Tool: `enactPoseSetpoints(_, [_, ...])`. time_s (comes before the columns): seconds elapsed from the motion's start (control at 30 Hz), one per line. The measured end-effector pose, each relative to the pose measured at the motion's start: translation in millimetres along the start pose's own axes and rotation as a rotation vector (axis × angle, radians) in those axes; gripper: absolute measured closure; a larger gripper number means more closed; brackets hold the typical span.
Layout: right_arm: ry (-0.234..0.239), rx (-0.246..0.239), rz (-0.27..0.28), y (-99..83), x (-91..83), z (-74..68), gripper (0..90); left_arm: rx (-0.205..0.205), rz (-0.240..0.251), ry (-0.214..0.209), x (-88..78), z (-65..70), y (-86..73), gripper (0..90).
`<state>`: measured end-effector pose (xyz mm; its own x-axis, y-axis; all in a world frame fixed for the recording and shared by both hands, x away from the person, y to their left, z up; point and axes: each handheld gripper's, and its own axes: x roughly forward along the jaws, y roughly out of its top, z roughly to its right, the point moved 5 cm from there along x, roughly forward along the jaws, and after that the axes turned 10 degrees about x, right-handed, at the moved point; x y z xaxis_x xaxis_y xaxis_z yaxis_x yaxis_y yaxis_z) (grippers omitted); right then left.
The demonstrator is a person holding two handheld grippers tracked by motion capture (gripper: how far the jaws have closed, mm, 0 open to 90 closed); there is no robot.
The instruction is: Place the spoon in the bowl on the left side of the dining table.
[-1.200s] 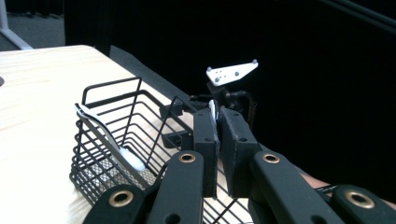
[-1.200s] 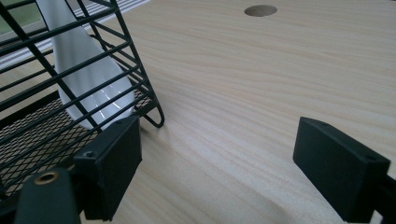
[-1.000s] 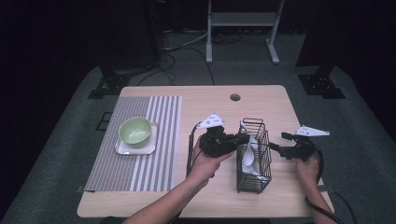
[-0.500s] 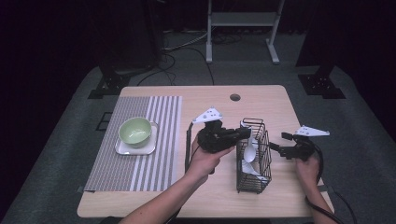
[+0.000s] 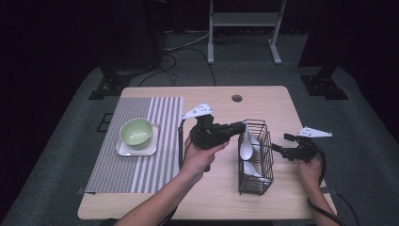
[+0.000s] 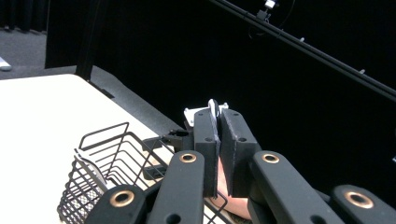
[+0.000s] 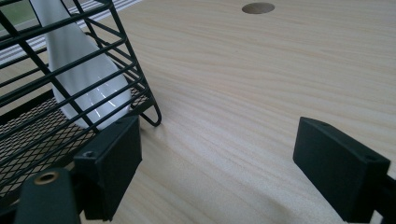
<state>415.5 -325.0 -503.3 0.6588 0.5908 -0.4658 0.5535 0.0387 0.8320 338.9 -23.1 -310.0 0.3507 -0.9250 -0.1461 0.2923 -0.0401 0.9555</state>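
Note:
My left gripper [image 5: 241, 128] reaches level over a black wire basket [image 5: 258, 124], shut on the handle of a white spoon [image 5: 245, 149] whose bowl hangs down inside the basket. In the left gripper view the thin white handle [image 6: 214, 106] is pinched between the closed pads of that gripper [image 6: 219, 119], above the basket [image 6: 105, 154]. A second white spoon [image 5: 254, 170] lies in the basket bottom. My right gripper [image 5: 281, 145] rests on the table right of the basket, open; in its own view this gripper [image 7: 224, 161] holds nothing, with the basket's foot [image 7: 152, 116] and a spoon [image 7: 79, 74] beside its left pad.
A green bowl [image 5: 137, 131] sits on a white square plate [image 5: 126, 150] on a striped placemat [image 5: 117, 169] at the left. The wooden table [image 5: 211, 188] has a round hole [image 5: 236, 98] near its far edge. Dark floor and stands surround it.
My left gripper has risen a little with the spoon, drawing the spoon higher in the basket. The right gripper has stayed where it was.

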Motion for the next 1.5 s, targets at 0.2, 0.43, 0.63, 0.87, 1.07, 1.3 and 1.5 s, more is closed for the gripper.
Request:
enactPoseSetpoints(0.2, [-0.003, 0.001, -0.001, -0.1, 0.1, 0.1, 14.2, -0.026, 0.009, 0.025, -9.3, -9.2, -2.2, 85.8])
enactPoseSetpoints(0.43, [-0.005, 0.0, -0.001, -0.1, 0.1, 0.1, 14.2, -0.064, 0.019, 0.054, -23.2, -22.5, -9.2, 85.8])
enactPoseSetpoints(0.63, [-0.008, 0.001, -0.001, -0.1, 0.1, 0.3, 14.2, -0.079, 0.029, 0.074, -33.1, -31.8, -13.5, 85.8])
enactPoseSetpoints(0.87, [-0.011, 0.0, 0.001, 0.0, 0.0, 0.6, 14.3, -0.107, 0.04, 0.097, -43.1, -41.8, -20.8, 85.8])
enactPoseSetpoints(1.07, [-0.013, 0.0, 0.0, -0.1, 0.2, 0.8, 14.3, -0.133, 0.044, 0.123, -52.4, -52.7, -27.5, 85.7])
enactPoseSetpoints(1.3, [-0.013, 0.002, -0.004, -0.3, 0.4, 0.8, 14.2, -0.158, 0.057, 0.144, -63.3, -59.4, -32.3, 85.8])
enactPoseSetpoints(1.5, [-0.015, 0.001, -0.004, -0.4, 0.4, 0.9, 14.2, -0.167, 0.072, 0.164, -72.0, -65.7, -33.7, 85.8])
